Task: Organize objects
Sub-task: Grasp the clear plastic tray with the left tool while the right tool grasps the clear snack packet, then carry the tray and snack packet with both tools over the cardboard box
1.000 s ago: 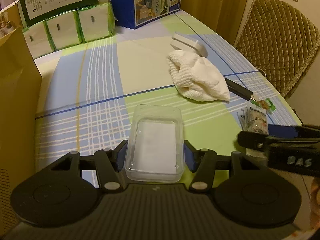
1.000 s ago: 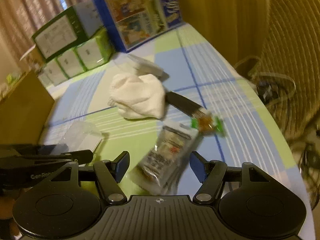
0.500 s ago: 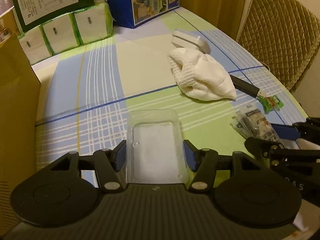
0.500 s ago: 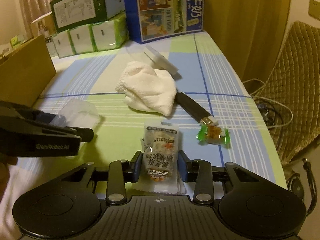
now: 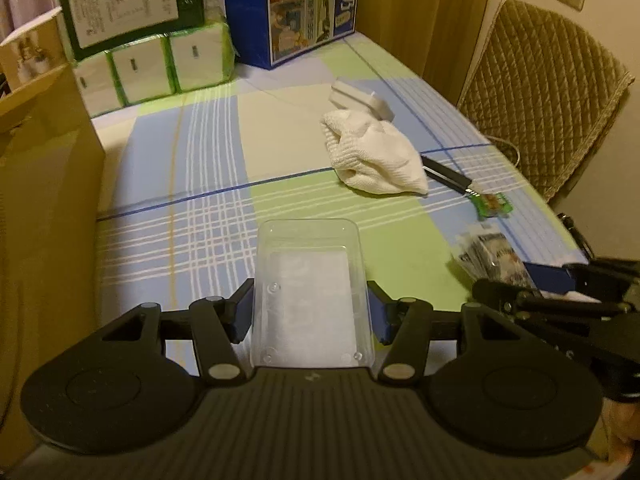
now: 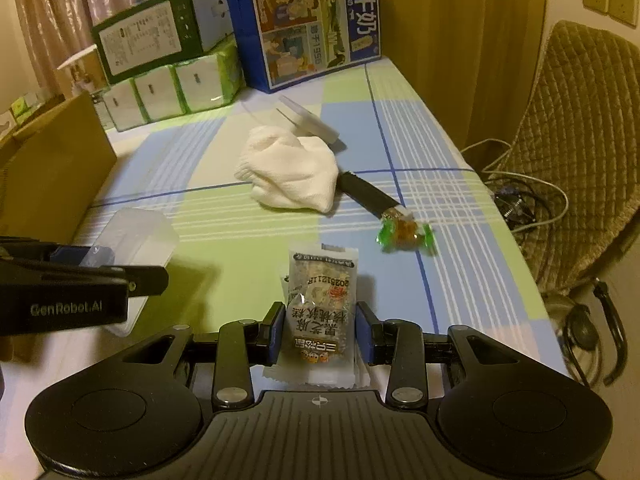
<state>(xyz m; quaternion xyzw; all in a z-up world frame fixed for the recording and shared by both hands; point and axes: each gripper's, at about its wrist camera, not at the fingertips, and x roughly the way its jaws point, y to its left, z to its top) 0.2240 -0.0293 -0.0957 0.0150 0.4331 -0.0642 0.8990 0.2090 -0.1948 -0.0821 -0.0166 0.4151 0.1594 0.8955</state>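
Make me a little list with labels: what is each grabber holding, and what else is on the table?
left gripper: shut on the clear plastic box
right gripper: shut on the snack packet
box contents: nothing visible
on the table: white cloth, green-wrapped candy, black-handled tool partly under the cloth
at the back: blue carton, tissue packs
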